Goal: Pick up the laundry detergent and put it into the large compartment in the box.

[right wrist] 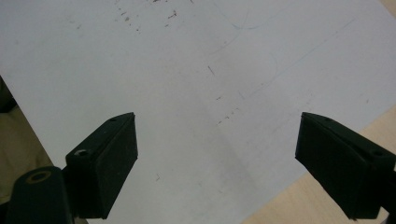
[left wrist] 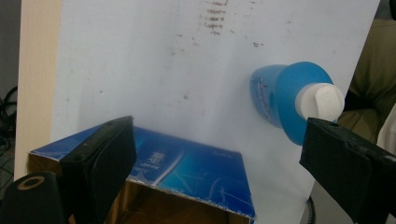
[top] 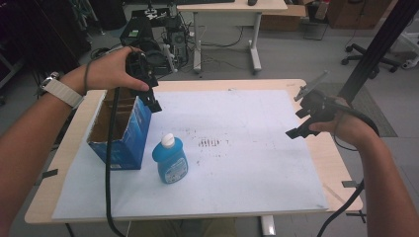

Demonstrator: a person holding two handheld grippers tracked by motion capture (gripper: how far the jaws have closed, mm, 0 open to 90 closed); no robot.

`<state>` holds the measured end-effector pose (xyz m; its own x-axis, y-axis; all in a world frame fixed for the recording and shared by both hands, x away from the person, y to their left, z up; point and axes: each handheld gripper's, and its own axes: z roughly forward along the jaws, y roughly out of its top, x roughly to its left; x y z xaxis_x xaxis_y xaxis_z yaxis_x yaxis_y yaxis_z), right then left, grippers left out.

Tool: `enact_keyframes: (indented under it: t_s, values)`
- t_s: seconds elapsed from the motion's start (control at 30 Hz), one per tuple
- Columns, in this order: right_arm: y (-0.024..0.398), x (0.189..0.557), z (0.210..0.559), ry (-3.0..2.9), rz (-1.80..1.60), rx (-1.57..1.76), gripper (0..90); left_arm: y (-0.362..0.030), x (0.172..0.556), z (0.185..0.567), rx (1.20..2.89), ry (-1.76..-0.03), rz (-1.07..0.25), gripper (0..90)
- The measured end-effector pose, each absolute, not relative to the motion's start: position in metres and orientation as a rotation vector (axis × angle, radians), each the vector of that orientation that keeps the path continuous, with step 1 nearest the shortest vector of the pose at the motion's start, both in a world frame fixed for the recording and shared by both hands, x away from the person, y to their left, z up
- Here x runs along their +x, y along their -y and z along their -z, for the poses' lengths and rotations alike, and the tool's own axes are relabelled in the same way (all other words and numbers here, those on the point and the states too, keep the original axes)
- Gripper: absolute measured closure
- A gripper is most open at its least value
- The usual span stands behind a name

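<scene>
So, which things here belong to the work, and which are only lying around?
For the work: blue bottle, open blue box, left gripper.
Lying around: right gripper, office chair, desk behind.

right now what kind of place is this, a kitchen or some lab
Most likely a lab or office workroom, not a kitchen. Behind the table are a desk, a computer tower with tangled cables on the floor and an office chair. The blue bottle and open box stand on a marked white sheet.
</scene>
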<state>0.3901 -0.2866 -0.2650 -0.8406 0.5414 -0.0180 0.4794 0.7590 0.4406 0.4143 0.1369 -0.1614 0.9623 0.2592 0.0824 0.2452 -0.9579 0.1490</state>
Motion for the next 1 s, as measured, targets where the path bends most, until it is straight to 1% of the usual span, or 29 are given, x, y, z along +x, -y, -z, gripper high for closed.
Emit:
enact_keyframes:
  t_s: [0.13, 0.4, 0.67, 0.87, 1.0]
  values:
    - [0.286, 0.39, 0.265, -2.809, -0.642, 0.822, 12.9, -0.138, 0.414, 0.159, 2.965, -0.409, -0.161, 9.5]
    - [0.286, 0.389, 0.264, -2.809, -0.644, 0.82, 12.9, -0.14, 0.408, 0.149, 2.933, -0.465, -0.106, 8.7]
    - [0.284, 0.389, 0.264, -2.81, -0.652, 0.807, 12.9, -0.138, 0.4, 0.144, 2.937, -0.537, -0.121, 8.8]
    - [0.285, 0.387, 0.266, -2.815, -0.645, 0.81, 12.9, -0.137, 0.393, 0.141, 2.933, -0.557, -0.119, 9.7]
    - [0.286, 0.385, 0.266, -2.811, -0.648, 0.811, 12.9, -0.137, 0.388, 0.138, 2.926, -0.613, -0.158, 8.2]
